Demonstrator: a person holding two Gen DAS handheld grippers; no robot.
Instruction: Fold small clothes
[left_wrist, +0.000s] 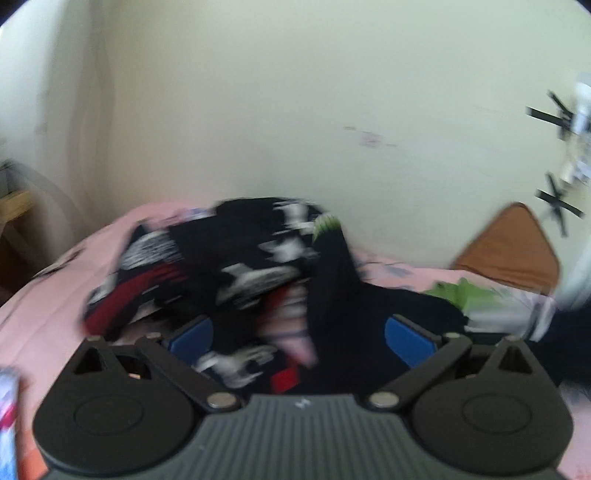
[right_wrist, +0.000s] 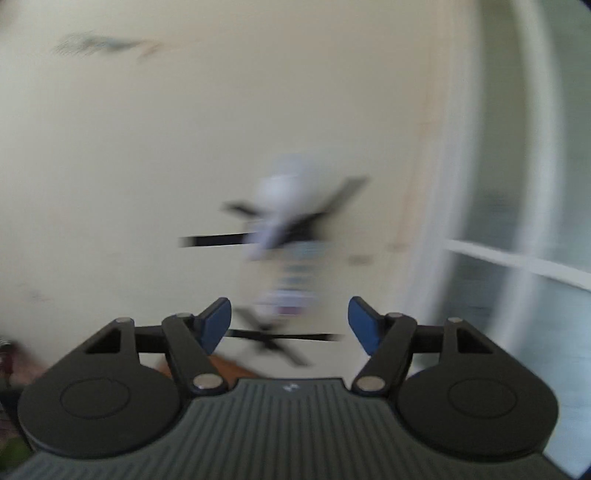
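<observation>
Both tools are in my hands: my left tool (left_wrist: 297, 334) has its blue pads spread wide with dark cloth lying between them, and through the blur I cannot tell whether the pads press on that cloth or merely straddle it; my right tool (right_wrist: 290, 325) points up at the cream wall (right_wrist: 184, 147), its blue-padded jaws apart with nothing between them, and no garment shows in its view. Folding looks barely under way, as I judge it. Nothing in front of me has a flat, squared shape yet. What I am working on is a black small garment with white, red and green printed patches (left_wrist: 240, 266), bunched into a rumpled heap on the pink bed sheet (left_wrist: 55, 288), just ahead of my left tool and reaching back between its pads. One dark panel rises toward a green-tipped edge, other parts sag in loose folds, and a strip of pale pink striped cloth shows through the middle; I cannot say whether that belongs to the same piece. To the right, more fabric in green and pale grey (left_wrist: 491, 306) lies on the sheet, near a brown wooden headboard corner (left_wrist: 513, 247), so more than one item seems to be waiting. Spreading the garment flat, bringing its edges together and setting it aside all seem left to do. The cloth looks thin, soft and limp.
</observation>
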